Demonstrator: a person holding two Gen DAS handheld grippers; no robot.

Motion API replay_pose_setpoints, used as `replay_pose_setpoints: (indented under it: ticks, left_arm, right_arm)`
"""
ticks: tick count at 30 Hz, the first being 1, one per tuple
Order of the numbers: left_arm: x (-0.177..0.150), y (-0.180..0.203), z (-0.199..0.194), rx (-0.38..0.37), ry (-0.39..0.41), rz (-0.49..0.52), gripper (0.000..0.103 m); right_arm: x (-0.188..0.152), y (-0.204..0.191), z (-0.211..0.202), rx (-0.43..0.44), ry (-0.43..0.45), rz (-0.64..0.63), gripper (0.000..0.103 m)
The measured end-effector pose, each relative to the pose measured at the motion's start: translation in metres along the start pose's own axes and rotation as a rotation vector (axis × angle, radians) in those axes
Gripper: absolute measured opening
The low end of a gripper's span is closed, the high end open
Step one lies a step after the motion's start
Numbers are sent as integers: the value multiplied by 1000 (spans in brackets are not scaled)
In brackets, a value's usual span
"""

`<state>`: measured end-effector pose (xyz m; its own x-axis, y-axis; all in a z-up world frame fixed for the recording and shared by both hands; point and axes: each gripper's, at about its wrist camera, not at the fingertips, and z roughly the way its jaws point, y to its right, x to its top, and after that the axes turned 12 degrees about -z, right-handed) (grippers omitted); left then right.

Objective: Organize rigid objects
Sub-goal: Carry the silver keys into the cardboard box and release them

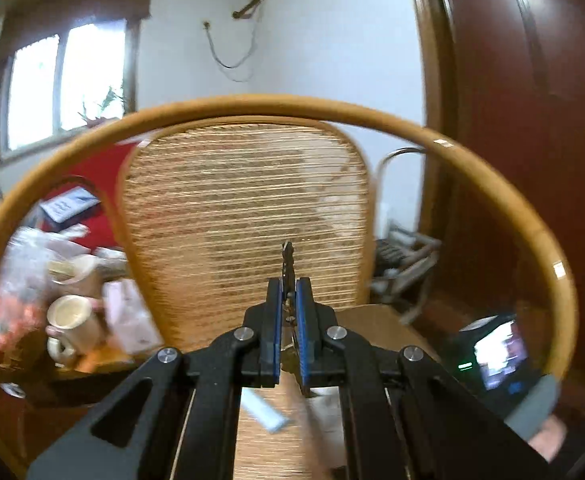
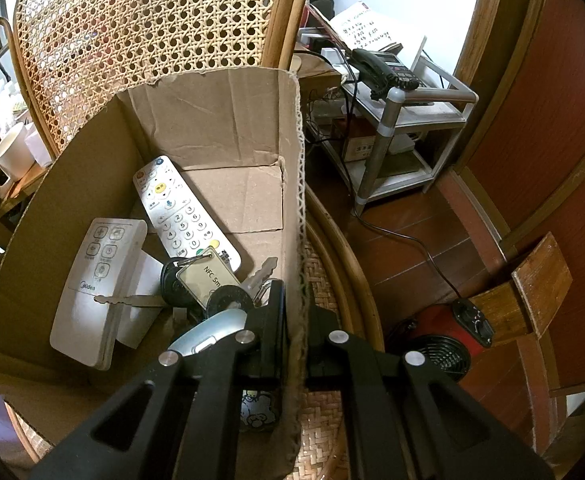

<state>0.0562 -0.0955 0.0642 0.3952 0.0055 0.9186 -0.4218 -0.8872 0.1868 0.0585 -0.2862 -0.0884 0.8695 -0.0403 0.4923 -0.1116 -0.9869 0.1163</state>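
Left wrist view: our left gripper (image 1: 289, 308) is clamped on a key (image 1: 288, 264), blade pointing forward past the fingertips, held up against the cane chair back (image 1: 244, 208).

Right wrist view: our right gripper (image 2: 295, 320) pinches the cardboard box (image 2: 228, 120) wall. Inside lie two remotes (image 2: 184, 212) and a key bunch (image 2: 208, 280). The box sits nearer the right hand; the held key likely goes there.

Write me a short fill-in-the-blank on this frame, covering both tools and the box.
The right tool is clamped on the ____ wall of the cardboard box.
The left tool grips a thin metal ____.
The long white remote lies ____ the box.
The box sits on a ____ chair.

Missing: side; key; inside; rattan
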Motion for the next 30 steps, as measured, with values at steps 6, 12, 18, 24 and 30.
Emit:
replay_pose_setpoints:
  ticks: [6,12,18,24,30]
  left_arm:
    - [-14,30,21,-57,-78,29,6]
    - [-29,38,49,1,-152,41,11]
    - [-26,5,71,88,-198,-55,53]
    - [-19,-36,81,237,-129,-110,99]
    - [-24,-79,110,276,-205,-201,103]
  right_arm:
    - [1,0,0,0,0,2,7]
    - [1,1,0,1,2,0,7]
    - [1,0,2,-1,0,-4,7]
    - [2,-1,2,0,1,-2,7]
    - [2,-2,1,0,2,-4,7]
